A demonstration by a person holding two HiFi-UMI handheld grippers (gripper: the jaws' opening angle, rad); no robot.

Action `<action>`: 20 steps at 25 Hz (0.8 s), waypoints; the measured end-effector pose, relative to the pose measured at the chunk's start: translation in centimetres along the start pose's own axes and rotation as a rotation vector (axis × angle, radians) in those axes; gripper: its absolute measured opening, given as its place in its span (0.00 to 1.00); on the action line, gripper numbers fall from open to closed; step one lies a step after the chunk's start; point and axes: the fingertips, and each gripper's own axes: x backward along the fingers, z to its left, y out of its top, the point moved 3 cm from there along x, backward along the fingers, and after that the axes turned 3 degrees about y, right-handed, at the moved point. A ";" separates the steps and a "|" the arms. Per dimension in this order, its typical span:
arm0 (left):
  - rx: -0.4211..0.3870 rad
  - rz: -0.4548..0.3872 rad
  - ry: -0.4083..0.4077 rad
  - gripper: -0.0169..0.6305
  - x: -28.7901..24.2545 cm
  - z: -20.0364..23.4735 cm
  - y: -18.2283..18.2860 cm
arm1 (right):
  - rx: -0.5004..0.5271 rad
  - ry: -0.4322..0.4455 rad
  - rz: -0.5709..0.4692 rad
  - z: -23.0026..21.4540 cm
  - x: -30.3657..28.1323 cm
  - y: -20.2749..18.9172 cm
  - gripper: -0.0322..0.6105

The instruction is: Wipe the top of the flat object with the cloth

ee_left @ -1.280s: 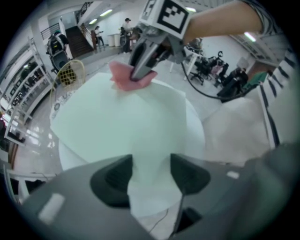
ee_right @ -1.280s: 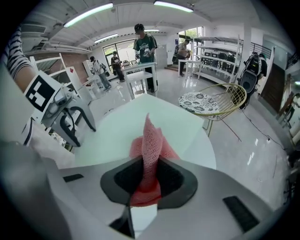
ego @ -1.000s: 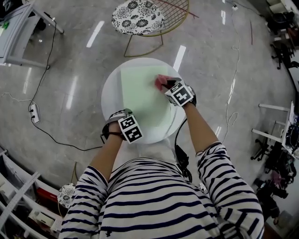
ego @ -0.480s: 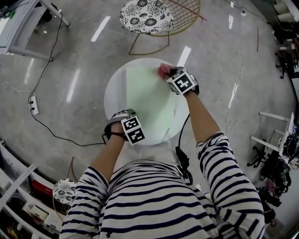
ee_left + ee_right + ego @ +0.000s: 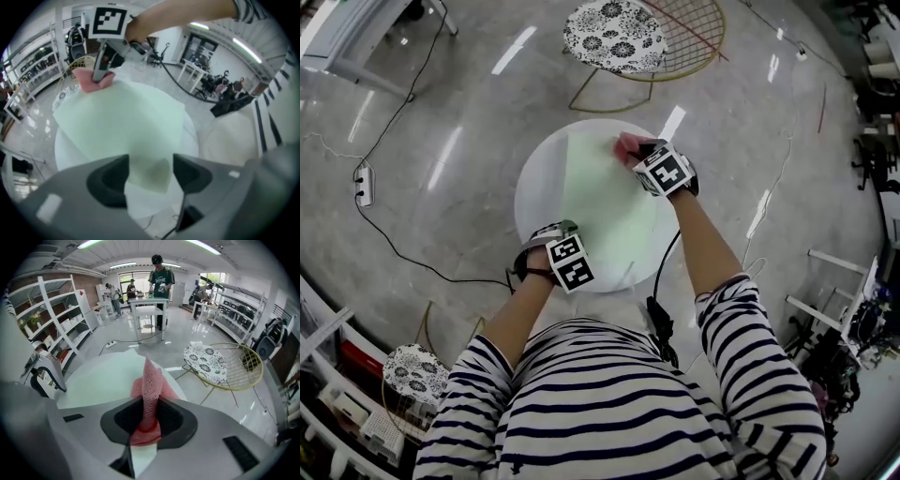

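So, left gripper (image 5: 150, 174) first: the jaws are spread wide and have just been opening further. The near corner of the pale green sheet (image 5: 122, 124) is seen between them, but no pad looks pressed on it. In the head view this gripper (image 5: 562, 228) is parked over the sheet's near-left corner, pointed steeply down.

The right gripper (image 5: 150, 417) is clamped tight on the pink cloth (image 5: 151, 378). A mesh-textured fold is pinched between the pads and the rest is bunched out in front. From the head view, the cloth (image 5: 625, 145) is pressed down at the far edge of the sheet (image 5: 605, 206), just beside the far rim of the round white table (image 5: 530, 202). The same is seen from the left gripper view, where the cloth (image 5: 88, 80) sits at the sheet's far corner.

The sheet is laid flat and most of the tabletop is covered by it.

Further out, a wire chair with a flower-patterned cushion (image 5: 614, 36) is parked behind the table, and a power strip (image 5: 364, 184) is left lying on the glossy floor.
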 end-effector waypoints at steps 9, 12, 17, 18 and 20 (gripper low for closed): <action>0.275 -0.207 -0.073 0.48 1.1 -2.9 0.7 | 0.454 0.211 0.069 9.4 -4.6 11.9 0.17; 0.280 -0.205 -0.062 0.48 0.7 -3.3 1.1 | 0.598 0.238 0.225 11.3 -6.7 13.5 0.17; 0.321 -0.215 -0.050 0.48 -0.2 -3.6 1.0 | 0.810 0.241 0.530 12.8 -9.7 12.3 0.17; 0.341 -0.228 -0.046 0.48 -0.3 -3.5 0.9 | 0.848 0.245 0.572 13.3 -9.9 12.0 0.17; 0.362 -0.244 -0.040 0.48 -0.4 -3.4 0.8 | 0.905 0.267 0.644 14.7 -10.1 11.3 0.17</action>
